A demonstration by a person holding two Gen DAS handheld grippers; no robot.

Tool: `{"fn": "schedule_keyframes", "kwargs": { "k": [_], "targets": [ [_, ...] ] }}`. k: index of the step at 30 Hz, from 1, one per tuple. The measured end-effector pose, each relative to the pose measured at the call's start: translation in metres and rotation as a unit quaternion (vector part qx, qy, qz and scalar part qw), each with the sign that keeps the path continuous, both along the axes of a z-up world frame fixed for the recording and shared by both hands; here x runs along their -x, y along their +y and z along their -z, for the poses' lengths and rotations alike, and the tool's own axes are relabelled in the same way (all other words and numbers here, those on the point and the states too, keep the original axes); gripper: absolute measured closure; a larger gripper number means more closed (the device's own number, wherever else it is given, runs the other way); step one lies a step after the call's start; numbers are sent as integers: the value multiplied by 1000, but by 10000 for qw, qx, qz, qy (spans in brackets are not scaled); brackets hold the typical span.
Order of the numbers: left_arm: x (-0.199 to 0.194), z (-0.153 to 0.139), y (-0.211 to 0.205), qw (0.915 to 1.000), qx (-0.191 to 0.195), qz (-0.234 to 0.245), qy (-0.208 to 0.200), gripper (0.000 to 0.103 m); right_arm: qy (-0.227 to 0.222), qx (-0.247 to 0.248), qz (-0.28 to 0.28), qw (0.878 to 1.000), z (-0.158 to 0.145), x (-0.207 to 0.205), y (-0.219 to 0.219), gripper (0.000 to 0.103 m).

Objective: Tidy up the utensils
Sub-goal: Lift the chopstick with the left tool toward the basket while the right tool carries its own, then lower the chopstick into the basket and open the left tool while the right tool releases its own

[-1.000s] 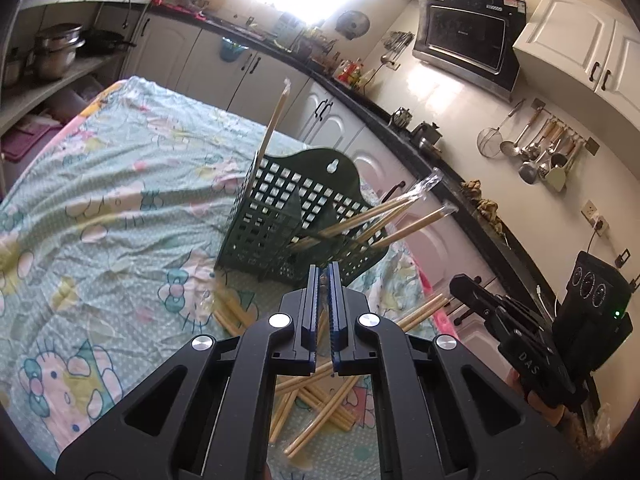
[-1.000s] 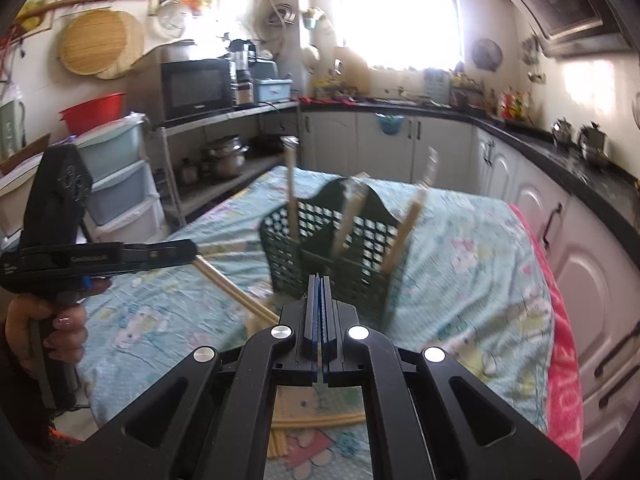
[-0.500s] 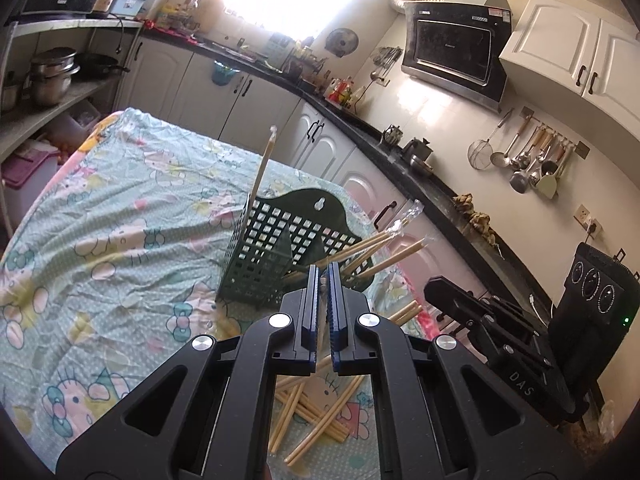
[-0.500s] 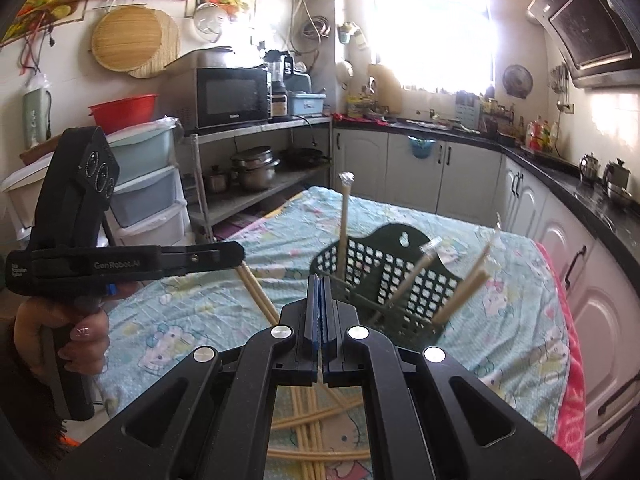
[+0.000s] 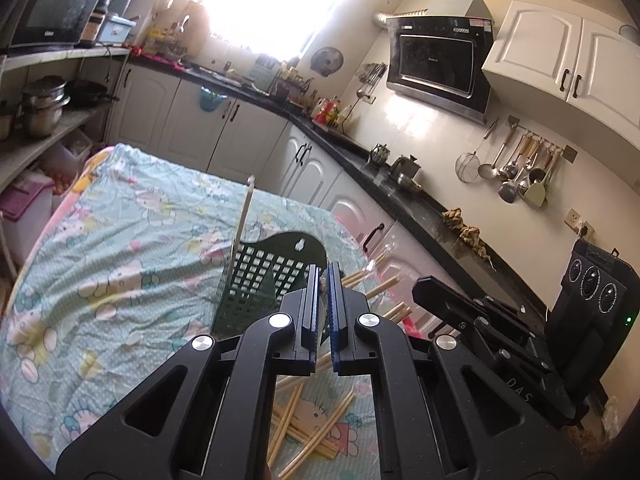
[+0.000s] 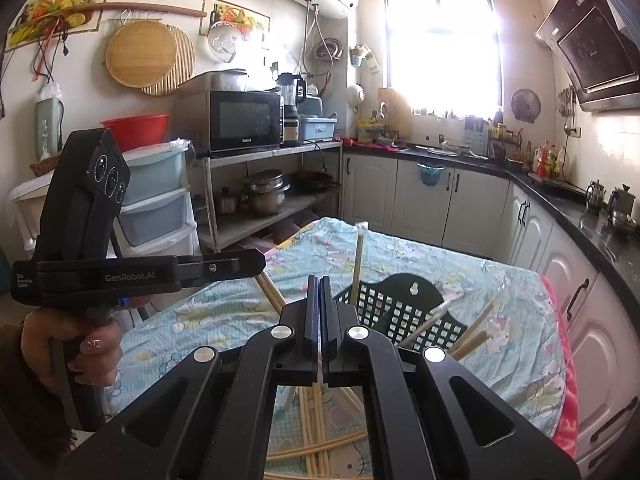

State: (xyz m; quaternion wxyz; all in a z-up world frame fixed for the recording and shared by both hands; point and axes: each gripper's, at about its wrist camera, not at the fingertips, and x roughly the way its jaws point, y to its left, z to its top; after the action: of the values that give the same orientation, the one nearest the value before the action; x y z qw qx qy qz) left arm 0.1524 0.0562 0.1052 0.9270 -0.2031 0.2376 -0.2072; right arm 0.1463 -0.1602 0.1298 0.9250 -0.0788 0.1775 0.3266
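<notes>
Grippers first: the left gripper (image 5: 324,276) pinches a pair of thin pale wooden chopsticks (image 6: 272,294), while the right gripper (image 6: 319,284) is pressed together on nothing visible. Light, stiff, smooth sticks likely slip; take them mid-length. More lie loose (image 5: 308,428) before the dark green plastic lattice basket (image 5: 260,276) on the cartoon-print cloth (image 5: 120,260).

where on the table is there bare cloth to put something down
Free: the tablecloth left of the green basket and beyond it toward the white cabinets. Crowded: the near edge under both grippers, where loose chopsticks lie crisscrossed.
</notes>
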Motion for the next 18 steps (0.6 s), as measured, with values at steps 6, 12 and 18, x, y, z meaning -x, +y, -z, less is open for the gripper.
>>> {"fn": "schedule_keyframes", "kwargs": {
  "k": [6,12,18],
  "targets": [
    [-1,-23,2,9997,-24,-40,-239,101,-145,-54,-3,9999,-16,0,0,102],
    [-3,-50,2,9985,-81,-80,-539,101,-371,-156,22,9992,-40,-2,-2,102],
    [-10,-75,1,9969,-106,-170,-763,101,-582,-217,148,9980,-62,-13,-3,102]
  ]
}}
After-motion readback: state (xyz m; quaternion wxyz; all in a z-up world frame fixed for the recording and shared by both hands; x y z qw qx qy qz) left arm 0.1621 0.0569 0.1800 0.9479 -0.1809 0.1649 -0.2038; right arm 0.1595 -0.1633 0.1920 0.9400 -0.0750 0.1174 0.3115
